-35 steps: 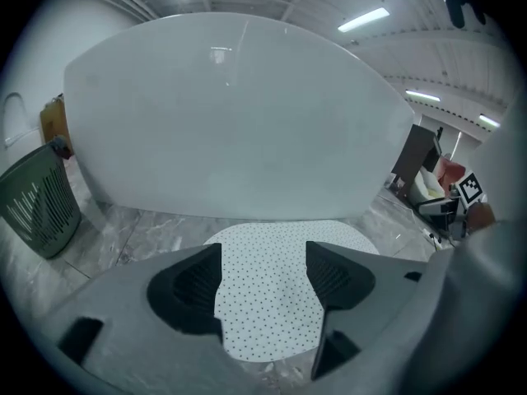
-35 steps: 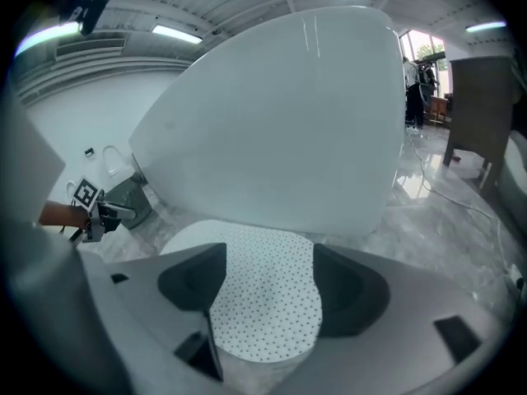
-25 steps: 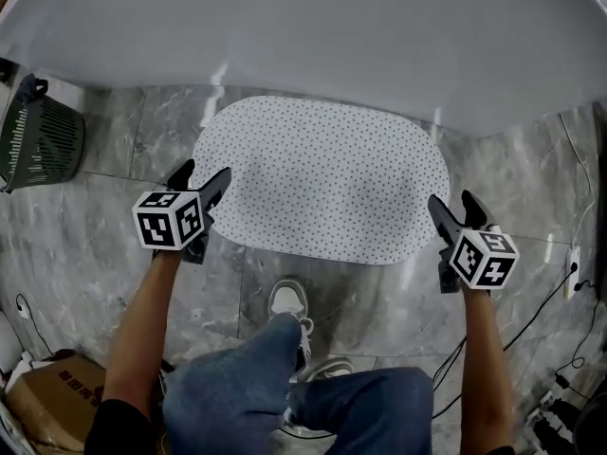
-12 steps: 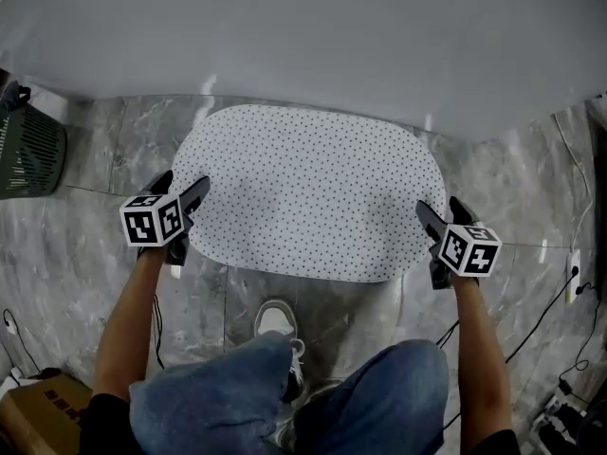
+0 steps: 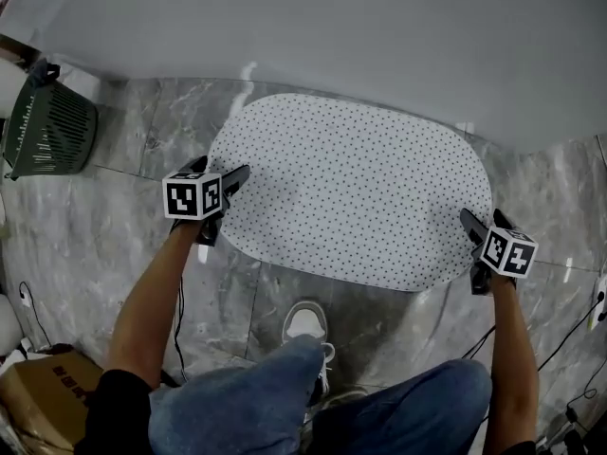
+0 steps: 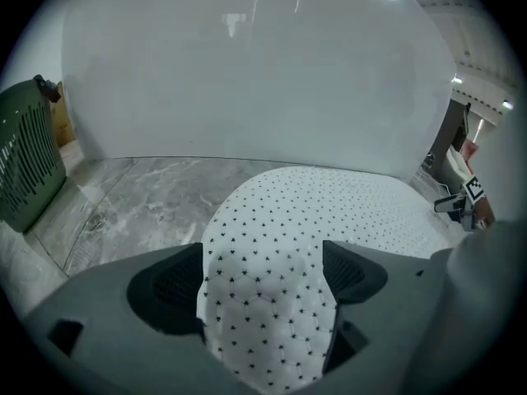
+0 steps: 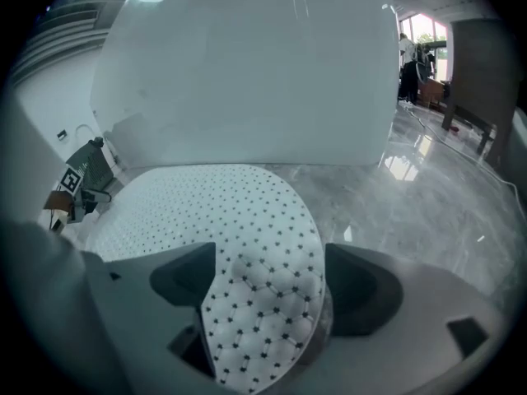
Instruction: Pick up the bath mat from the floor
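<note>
The bath mat is a white oval with small dark dots, lying flat on the grey marble floor in front of a white tub wall. My left gripper is at the mat's left end and my right gripper at its right end. In the left gripper view the mat's edge runs in between the jaws of the left gripper, which are opening. In the right gripper view the mat's other end lies likewise between the opening jaws of the right gripper. No lift of the mat shows.
A dark green slatted basket stands on the floor at the left. A cardboard box sits at the lower left and cables run at the lower right. The person's knees and a white shoe are just below the mat.
Both grippers have moved in onto the mat's two ends, and the mat's edges now sit between their jaws. The jaws look wider apart. The head view has shifted.
</note>
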